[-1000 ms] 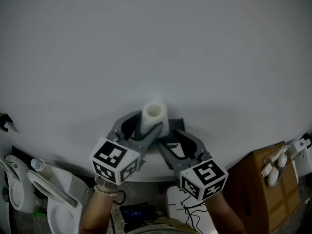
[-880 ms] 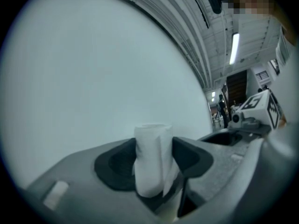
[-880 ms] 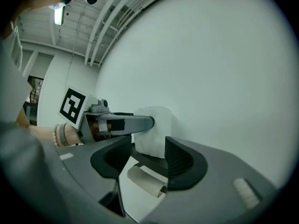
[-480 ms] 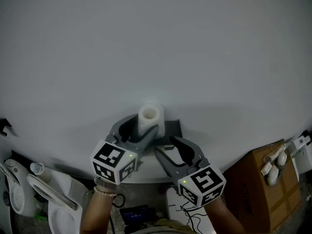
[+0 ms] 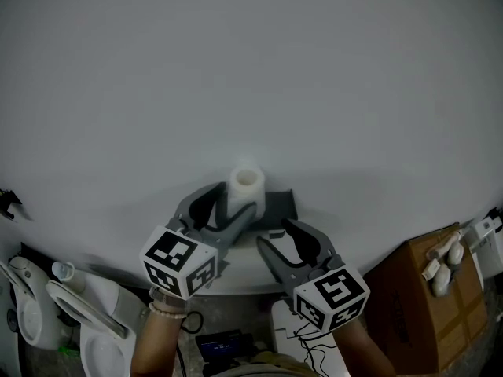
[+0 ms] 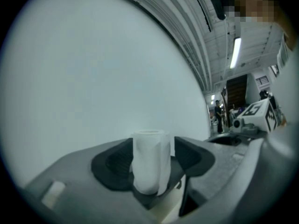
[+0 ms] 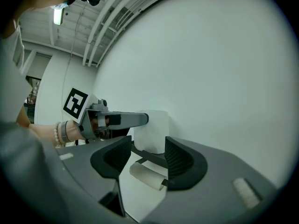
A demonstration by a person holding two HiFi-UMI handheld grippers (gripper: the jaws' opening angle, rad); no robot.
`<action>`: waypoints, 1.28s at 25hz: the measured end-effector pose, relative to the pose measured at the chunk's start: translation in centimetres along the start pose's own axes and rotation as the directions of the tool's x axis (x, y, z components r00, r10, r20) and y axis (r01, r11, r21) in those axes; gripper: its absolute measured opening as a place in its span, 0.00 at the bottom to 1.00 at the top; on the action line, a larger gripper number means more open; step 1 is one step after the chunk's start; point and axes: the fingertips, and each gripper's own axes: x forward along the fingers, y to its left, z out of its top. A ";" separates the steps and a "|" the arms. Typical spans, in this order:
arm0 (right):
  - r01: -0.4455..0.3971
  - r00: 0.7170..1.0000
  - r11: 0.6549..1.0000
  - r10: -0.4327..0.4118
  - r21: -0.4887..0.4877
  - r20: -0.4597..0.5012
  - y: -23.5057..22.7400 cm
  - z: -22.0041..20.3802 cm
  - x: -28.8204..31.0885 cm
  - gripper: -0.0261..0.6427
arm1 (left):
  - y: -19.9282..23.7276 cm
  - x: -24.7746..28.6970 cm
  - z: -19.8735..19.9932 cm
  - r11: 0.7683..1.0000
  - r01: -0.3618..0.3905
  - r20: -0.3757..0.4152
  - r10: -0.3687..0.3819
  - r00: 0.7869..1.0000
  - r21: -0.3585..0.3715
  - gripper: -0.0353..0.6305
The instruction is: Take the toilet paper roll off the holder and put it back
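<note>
A plain white wall (image 5: 251,69) closes off everything ahead of both tongs. An upright white toilet paper roll (image 5: 247,185) fills the left tongs (image 5: 226,204), whose jaws have just been opening, leaving slim clearance. A black wall holder (image 5: 280,204) crowds the right tongs (image 5: 277,238). There is free room above both.

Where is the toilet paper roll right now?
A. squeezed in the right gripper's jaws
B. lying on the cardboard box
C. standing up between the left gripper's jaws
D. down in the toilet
C: the toilet paper roll stands upright between the jaws of the left gripper, which have just been opening; the right gripper has its jaws apart and grips nothing.
</note>
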 end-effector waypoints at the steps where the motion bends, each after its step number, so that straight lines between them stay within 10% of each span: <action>1: 0.005 1.000 1.000 -0.005 0.002 0.002 0.0 0.0 -0.1 0.37 | -0.1 -0.3 0.2 1.000 0.003 0.003 -0.003 1.000 -0.001 0.45; 14: 0.067 0.997 0.997 -0.067 -0.035 0.024 2.3 -0.3 -3.5 0.37 | -3.2 -6.0 0.9 1.000 -0.010 0.026 0.011 1.000 -0.002 0.35; 32: 0.184 0.983 0.983 -0.184 0.019 0.011 6.9 -3.3 -10.1 0.07 | -9.2 -14.4 -2.9 0.999 0.018 -0.036 -0.020 0.999 -0.029 0.05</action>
